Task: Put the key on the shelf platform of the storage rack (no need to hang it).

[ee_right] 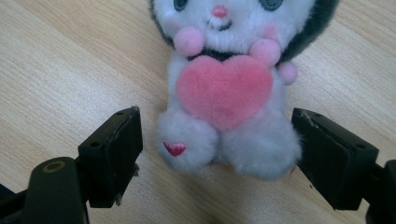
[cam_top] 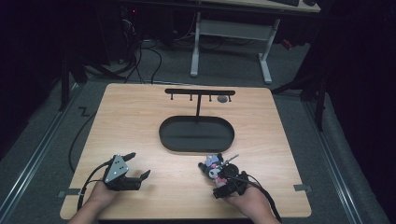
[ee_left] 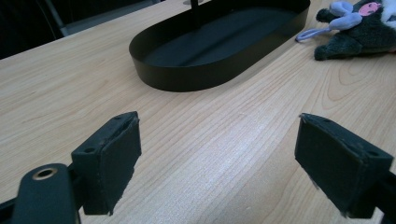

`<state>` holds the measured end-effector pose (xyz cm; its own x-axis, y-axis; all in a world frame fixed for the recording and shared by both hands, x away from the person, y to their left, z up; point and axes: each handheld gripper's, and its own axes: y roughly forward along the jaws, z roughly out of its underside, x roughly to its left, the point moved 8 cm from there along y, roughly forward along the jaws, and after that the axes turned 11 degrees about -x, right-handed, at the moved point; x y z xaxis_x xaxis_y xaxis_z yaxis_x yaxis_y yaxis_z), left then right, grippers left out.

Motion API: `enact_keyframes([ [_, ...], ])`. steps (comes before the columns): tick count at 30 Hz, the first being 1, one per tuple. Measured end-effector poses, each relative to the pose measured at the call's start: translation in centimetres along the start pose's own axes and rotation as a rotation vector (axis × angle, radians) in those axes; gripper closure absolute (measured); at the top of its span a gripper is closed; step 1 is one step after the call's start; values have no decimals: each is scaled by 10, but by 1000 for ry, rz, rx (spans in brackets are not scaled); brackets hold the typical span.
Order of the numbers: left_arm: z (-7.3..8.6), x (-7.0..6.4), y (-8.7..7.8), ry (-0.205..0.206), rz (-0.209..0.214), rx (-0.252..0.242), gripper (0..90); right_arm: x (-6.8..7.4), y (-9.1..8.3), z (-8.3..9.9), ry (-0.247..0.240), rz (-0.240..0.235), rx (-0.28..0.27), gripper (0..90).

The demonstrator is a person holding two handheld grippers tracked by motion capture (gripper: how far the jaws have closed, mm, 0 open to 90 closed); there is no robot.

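Wooden table [cam_top: 140, 121] | right hand-held gripper [ee_right: 215, 154] straddles plush toy [ee_right: 229, 88], seemingly untouched

No text, label, brand or number can be read anywhere. The only signs are on the plush toy [ee_right: 229, 88]: a pink heart on its chest and a small red heart on one foot.

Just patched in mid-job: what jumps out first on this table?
The plush toy, white with a pink heart on its chest, lies on the wooden table between the open jaws of the right gripper. Beyond it sits a black oval tray with a hook stand. The left gripper rests open, holding nothing.
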<state>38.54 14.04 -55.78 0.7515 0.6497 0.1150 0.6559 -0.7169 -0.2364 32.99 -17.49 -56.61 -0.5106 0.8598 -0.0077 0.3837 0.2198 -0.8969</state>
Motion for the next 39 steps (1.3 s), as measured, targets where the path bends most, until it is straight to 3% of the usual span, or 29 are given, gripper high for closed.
enact_keyframes([
  [3, 0, 0, 0, 0, 0, 1, 154, 1, 0, 1, 13, 15, 5, 185],
  [5, 0, 0, 0, 0, -1, 0, 154, -1, 0, 0, -6, 18, -3, 195],
  [19, 0, 0, 0, 0, 0, 1, 154, -2, -3, -5, 2, 30, -20, 429],
  [31, 0, 0, 0, 1, -1, 1, 154, -3, -8, -7, 6, 31, -34, 477],
  [39, 0, 0, 0, 0, -1, 1, 154, -7, -23, -20, 25, 34, -84, 482],
])
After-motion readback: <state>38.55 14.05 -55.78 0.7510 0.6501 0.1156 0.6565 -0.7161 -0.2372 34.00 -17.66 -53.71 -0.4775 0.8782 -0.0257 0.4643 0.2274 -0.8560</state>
